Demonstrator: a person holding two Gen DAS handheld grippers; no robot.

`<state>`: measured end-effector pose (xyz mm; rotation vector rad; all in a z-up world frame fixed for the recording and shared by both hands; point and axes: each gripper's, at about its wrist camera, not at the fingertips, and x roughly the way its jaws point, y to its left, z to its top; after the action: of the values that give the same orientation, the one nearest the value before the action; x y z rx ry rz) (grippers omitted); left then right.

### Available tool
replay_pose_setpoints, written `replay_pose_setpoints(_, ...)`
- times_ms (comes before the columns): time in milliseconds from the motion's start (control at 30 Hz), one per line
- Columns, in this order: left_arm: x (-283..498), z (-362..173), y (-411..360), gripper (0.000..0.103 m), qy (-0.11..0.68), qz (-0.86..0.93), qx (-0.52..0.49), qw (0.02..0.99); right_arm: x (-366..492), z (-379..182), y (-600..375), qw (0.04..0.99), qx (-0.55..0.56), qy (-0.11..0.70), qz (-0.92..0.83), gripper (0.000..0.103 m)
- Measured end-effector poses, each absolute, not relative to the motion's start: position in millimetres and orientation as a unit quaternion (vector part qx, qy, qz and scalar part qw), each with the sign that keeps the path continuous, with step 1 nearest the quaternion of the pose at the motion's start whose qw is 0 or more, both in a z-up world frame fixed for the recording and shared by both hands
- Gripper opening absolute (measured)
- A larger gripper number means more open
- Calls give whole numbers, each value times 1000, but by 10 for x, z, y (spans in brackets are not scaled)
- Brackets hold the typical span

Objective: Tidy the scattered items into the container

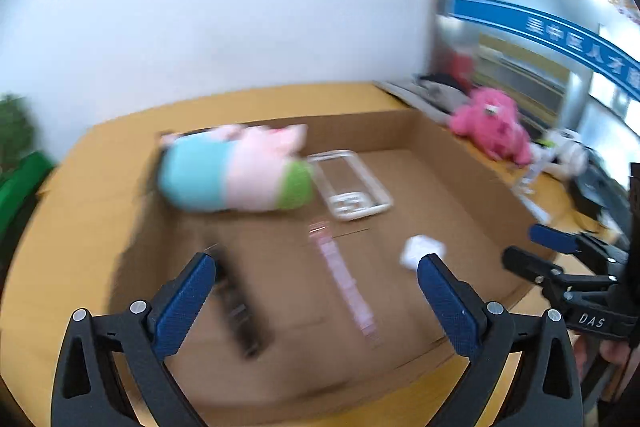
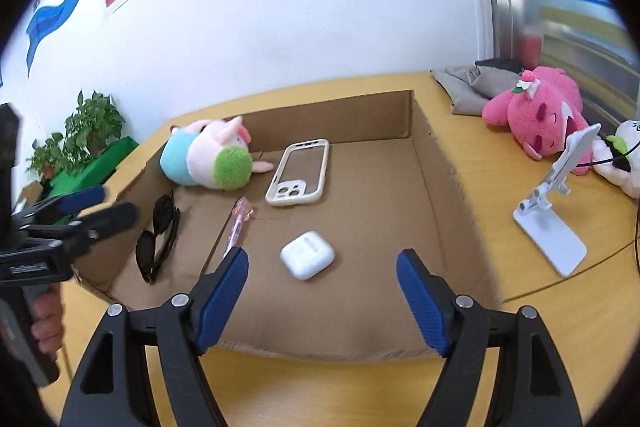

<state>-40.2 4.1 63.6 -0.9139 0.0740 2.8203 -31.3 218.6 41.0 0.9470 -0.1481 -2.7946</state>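
A shallow cardboard box (image 2: 444, 163) (image 1: 472, 163) lies on the yellow table. Inside it are a pastel plush toy (image 2: 208, 157) (image 1: 236, 169), a clear phone case (image 2: 298, 173) (image 1: 352, 185), a pink pen (image 2: 236, 223) (image 1: 346, 279), black sunglasses (image 2: 158, 239) (image 1: 240, 307) and a white earbud case (image 2: 307, 254) (image 1: 418, 249). My left gripper (image 1: 316, 267) hovers open over the box's near part, nothing between its fingers. My right gripper (image 2: 322, 261) is open above the near edge, just behind the earbud case and not touching it.
Right of the box on the table sit a pink plush bear (image 2: 536, 111) (image 1: 490, 123), a white phone stand (image 2: 552, 215), a white toy (image 2: 628, 155) and a grey cloth (image 2: 468, 83). Potted plants (image 2: 76, 143) stand at the left by the white wall.
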Motion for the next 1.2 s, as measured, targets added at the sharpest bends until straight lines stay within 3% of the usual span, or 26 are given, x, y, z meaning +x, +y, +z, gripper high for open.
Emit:
replay_pose_setpoints(433, -206, 63, -18, 102, 5, 957, -288, 18, -272, 95, 2019, 40, 289, 13, -956, 81)
replay_pose_setpoints(1200, -161, 38, 25, 103, -2, 966, -257, 17, -261, 65, 2022, 45, 274, 15, -961, 91)
